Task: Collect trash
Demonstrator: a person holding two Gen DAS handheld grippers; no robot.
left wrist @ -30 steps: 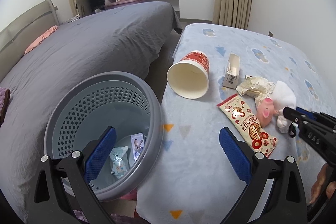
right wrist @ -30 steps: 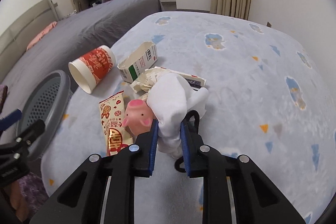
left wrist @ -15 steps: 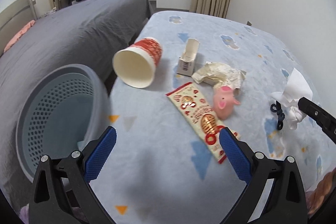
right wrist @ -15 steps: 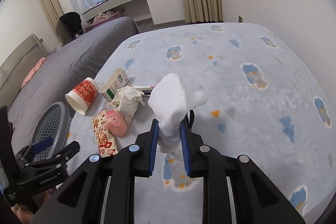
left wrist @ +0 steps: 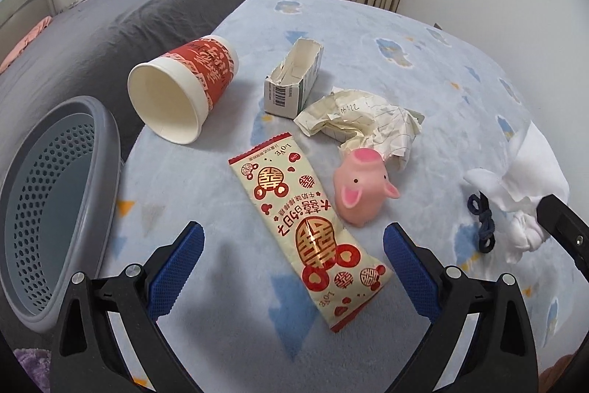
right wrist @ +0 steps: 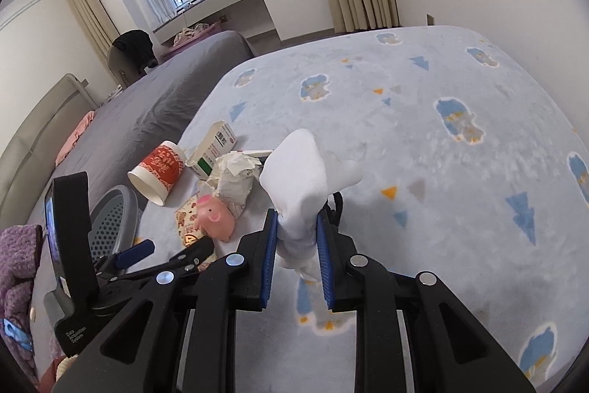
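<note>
Snack wrapper (left wrist: 308, 224): glossy foil-print plastic. Pig toy (left wrist: 360, 190): smooth rubbery. Paper cup (left wrist: 184, 91), matt. Crumpled paper (left wrist: 364, 120). Blanket (left wrist: 368, 35): fuzzy fleece. Basket (left wrist: 55, 194): perforated plastic.

From my left wrist camera, the grey perforated plastic basket (left wrist: 55, 194) is cut off by the left edge, so I cannot see its contents. The white crumpled cloth (left wrist: 530, 179) is partly hidden behind the black finger of the right gripper (right wrist: 297, 245). Through the right wrist camera, the cream and red snack wrapper (right wrist: 186, 221) is mostly covered by the pink rubber pig toy (right wrist: 215, 218). Print on the small white cardboard box (right wrist: 213, 150) is too small for me to read.
</note>
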